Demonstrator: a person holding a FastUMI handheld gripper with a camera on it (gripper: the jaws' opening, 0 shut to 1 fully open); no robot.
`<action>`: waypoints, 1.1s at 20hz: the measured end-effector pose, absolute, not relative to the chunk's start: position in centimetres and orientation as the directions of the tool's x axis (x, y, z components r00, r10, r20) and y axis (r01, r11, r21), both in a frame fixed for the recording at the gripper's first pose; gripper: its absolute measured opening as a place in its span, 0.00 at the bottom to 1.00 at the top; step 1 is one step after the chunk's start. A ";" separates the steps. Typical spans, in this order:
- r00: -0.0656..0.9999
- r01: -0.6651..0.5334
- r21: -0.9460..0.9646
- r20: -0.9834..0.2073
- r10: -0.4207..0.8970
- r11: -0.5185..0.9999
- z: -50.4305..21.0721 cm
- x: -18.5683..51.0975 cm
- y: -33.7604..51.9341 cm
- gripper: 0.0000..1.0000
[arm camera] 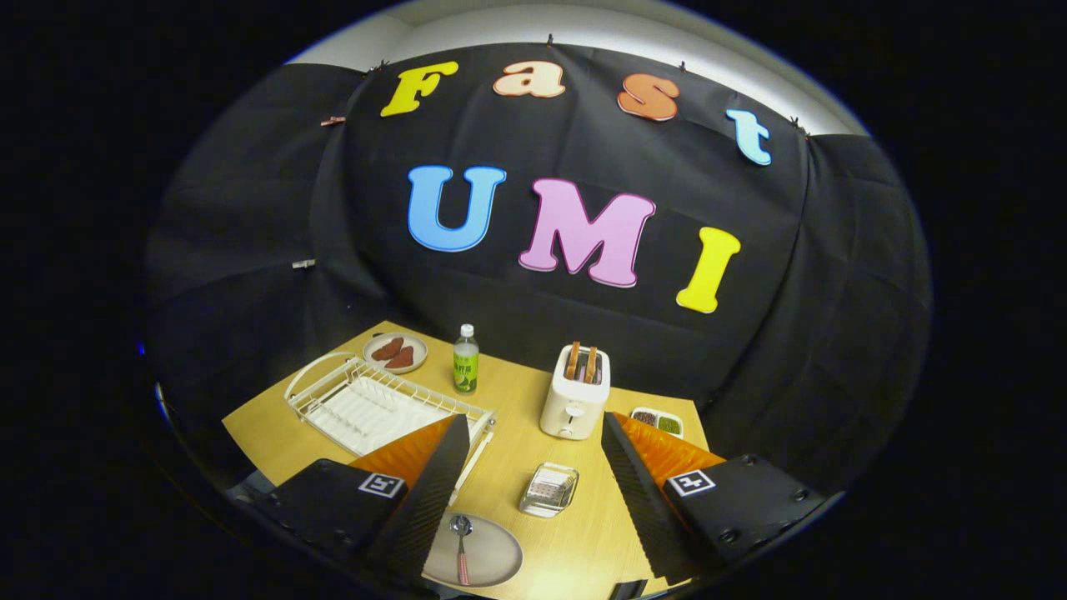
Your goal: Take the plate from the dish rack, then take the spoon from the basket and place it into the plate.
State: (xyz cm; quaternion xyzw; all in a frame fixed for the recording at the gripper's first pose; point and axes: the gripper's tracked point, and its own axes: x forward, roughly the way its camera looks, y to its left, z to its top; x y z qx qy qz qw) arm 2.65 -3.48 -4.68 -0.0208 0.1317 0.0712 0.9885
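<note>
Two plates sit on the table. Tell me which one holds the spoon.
The grey plate lying close between the open gripper's fingers holds the spoon. The other plate, far beyond the dish rack beside the bottle, carries reddish-brown food instead.

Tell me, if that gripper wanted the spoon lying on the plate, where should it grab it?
Probably by the handle. The spoon lies flat on the plate, bowl end pointing away toward the dish rack, handle nearer the open gripper. Coming from above, with fingers either side of the narrow handle, looks easiest; the flat pose leaves little to grip from the side.
</note>
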 end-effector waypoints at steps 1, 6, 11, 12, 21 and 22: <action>0.962 -0.139 -0.029 -0.240 0.128 0.990 -3.4 2.7 -3.9 0.98; 0.986 -0.107 -0.073 -0.135 0.096 0.992 2.1 1.9 -5.0 0.98; 0.996 -0.077 -0.061 -0.043 0.074 0.995 6.1 1.5 -6.0 0.98; 0.997 -0.072 -0.057 -0.033 0.070 0.996 6.6 1.1 -6.2 0.98; 1.000 0.003 -0.052 -0.020 -0.004 0.999 6.0 0.2 -8.8 0.98; 1.000 0.002 -0.051 -0.024 -0.003 0.999 5.8 0.2 -8.8 0.98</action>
